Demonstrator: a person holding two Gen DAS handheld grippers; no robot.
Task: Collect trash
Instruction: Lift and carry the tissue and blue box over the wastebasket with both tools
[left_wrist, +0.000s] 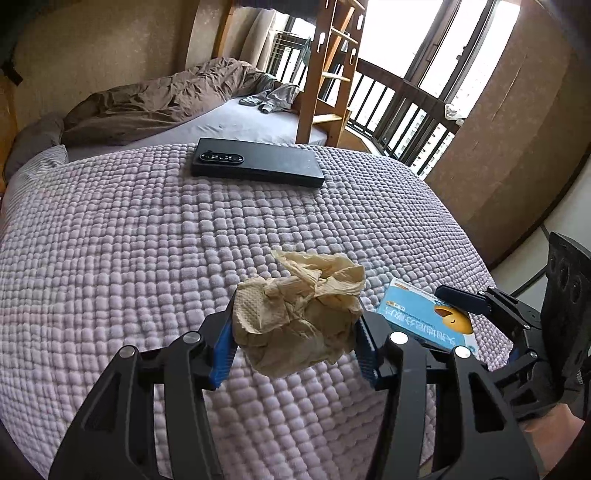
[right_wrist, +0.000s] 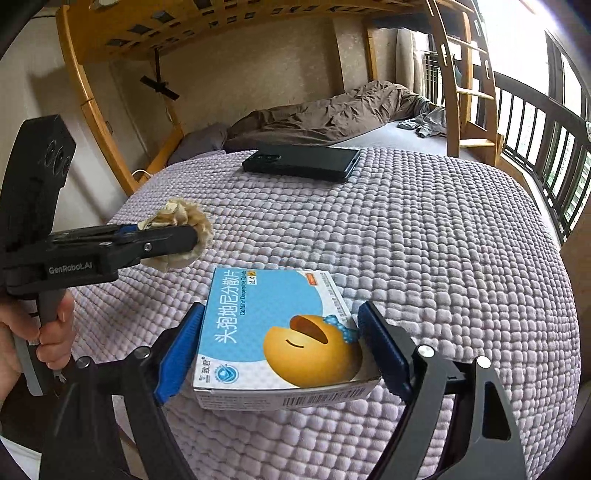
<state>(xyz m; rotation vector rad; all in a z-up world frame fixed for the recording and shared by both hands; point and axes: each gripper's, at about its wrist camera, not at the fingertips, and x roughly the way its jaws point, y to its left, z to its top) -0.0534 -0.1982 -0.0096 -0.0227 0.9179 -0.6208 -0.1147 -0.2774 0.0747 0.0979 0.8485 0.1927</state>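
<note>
We see the crumpled tissue (left_wrist: 301, 321) clamped in our left tool (left_wrist: 295, 345) and the blue medicine box (right_wrist: 275, 338) clamped in our right tool (right_wrist: 284, 354), both lifted above the bed's (left_wrist: 110, 258) near edge; a black phone (left_wrist: 257, 162) lies toward its far edge.

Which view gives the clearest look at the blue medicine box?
The right wrist view. There the blue medicine box fills the foreground between the right gripper pads, its printed top face and front edge fully readable. In the left wrist view the box shows only partly, at the right edge, behind the left gripper linkage.
</note>
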